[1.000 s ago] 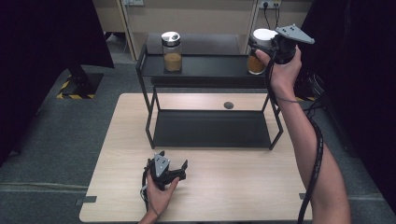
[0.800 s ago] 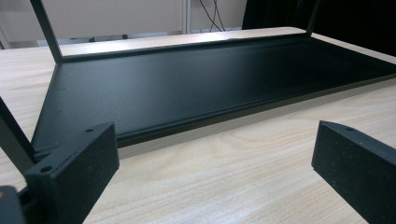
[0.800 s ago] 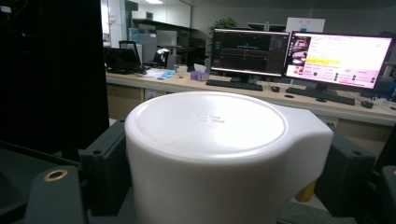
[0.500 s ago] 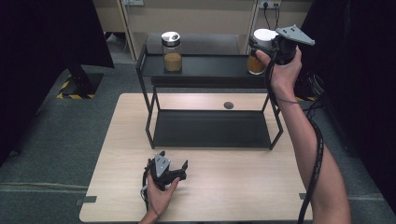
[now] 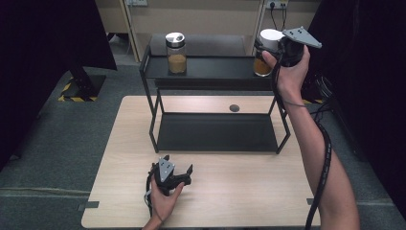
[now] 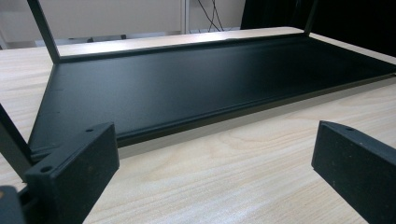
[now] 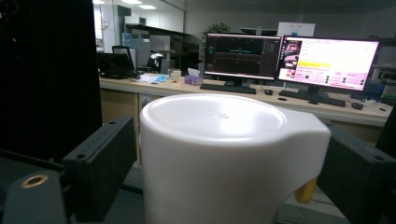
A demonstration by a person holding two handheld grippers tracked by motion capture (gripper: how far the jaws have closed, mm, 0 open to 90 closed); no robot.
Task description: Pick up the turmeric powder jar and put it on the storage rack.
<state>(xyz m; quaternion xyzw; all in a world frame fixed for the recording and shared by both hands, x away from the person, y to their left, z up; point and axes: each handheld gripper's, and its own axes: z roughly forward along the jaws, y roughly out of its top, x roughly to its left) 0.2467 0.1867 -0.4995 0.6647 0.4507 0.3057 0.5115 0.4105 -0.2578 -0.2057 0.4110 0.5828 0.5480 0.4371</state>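
A glass jar of brown powder (image 5: 261,66) with a white lid (image 5: 271,36) stands at the right end of the black rack's top shelf (image 5: 215,73). My right gripper (image 5: 267,44) is up at that lid. Its jaws have just been opening, and the white lid (image 7: 219,154) sits between them with the pads (image 7: 100,163) slightly off it. My left gripper (image 5: 178,163) rests low on the wooden table (image 5: 239,191) in front of the rack, open with nothing between its jaws (image 6: 210,172), facing the lower shelf (image 6: 187,88).
A second jar with a silver lid (image 5: 176,52) stands at the left of the top shelf. A small dark round thing (image 5: 234,108) lies on the table behind the rack. Desks with lit monitors (image 7: 327,63) stand farther back.
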